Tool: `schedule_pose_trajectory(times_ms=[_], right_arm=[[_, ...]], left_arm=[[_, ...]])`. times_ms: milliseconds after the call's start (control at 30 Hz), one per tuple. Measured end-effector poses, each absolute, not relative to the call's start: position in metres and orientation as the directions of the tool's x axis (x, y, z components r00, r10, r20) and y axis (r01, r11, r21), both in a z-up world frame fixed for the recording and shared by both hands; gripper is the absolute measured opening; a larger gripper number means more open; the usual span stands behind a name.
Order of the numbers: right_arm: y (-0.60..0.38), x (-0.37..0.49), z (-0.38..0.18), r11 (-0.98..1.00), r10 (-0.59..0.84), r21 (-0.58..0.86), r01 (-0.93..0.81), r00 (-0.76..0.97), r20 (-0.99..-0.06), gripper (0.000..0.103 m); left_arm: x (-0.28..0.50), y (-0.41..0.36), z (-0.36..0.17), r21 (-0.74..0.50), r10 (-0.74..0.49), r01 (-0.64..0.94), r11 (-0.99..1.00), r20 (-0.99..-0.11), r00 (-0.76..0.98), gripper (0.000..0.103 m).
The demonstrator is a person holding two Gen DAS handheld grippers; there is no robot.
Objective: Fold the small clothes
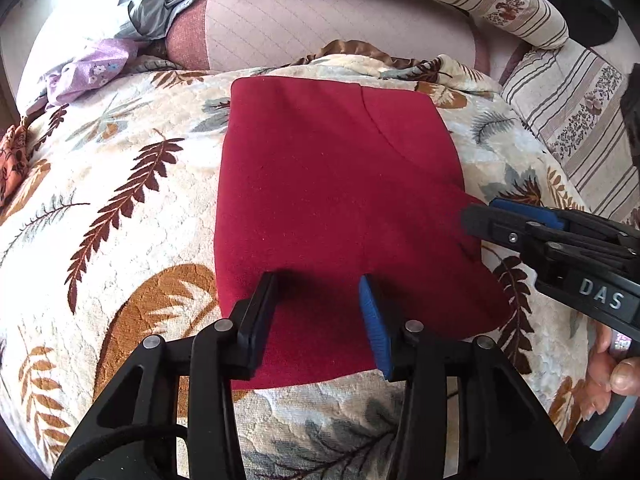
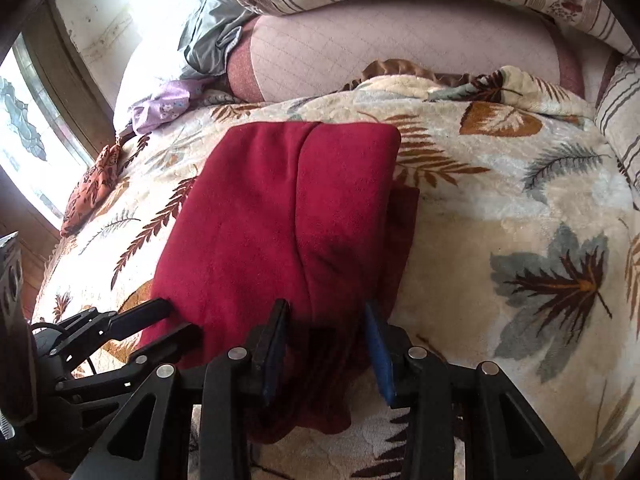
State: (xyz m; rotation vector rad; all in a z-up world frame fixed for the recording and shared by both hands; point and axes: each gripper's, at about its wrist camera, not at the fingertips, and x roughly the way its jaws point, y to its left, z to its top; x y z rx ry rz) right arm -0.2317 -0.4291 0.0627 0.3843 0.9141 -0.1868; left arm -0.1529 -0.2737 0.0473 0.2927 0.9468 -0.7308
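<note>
lying folded on a leaf-patterned blanket (image 1: pixel 120 208), the red garment (image 1: pixel 332 184).

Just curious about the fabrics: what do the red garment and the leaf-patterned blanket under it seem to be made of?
Red garment: probably fleece or brushed knit, matte, with a fine fuzzy nap. Leaf-patterned blanket: looks like plush, embossed pile, slightly shiny, with crinkled texture between the printed leaves.

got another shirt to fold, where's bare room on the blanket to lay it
Bare blanket lies right of the red cloth, up to the striped quilt, and left of it toward the orange cloth. The left far corner is crowded: purple cloth, grey cloth.
</note>
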Motion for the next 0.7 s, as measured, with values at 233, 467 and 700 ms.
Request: schedule_pose_trajectory(times_ms=[233, 467, 700], right_arm=[[-0.411, -0.244, 0.090, 0.931, -0.018, 0.224, 0.287, 0.651, -0.759, 0.037], [-0.402, -0.232, 0.072, 0.933, -0.013, 0.217, 0.287, 0.628, -0.778, 0.037], [-0.412, -0.224, 0.044, 0.922, -0.053, 0.178, 0.343, 0.570, -0.820, 0.037]], left_arm=[[-0.147, -0.260, 0.062, -0.078, -0.436, 0.645, 0.760, -0.797, 0.418, 0.048], [-0.126, -0.253, 0.055, -0.094, -0.418, 0.598, 0.796, -0.799, 0.432, 0.068], [-0.113, -0.257, 0.038, -0.105, -0.407, 0.591, 0.800, -0.819, 0.404, 0.068]])
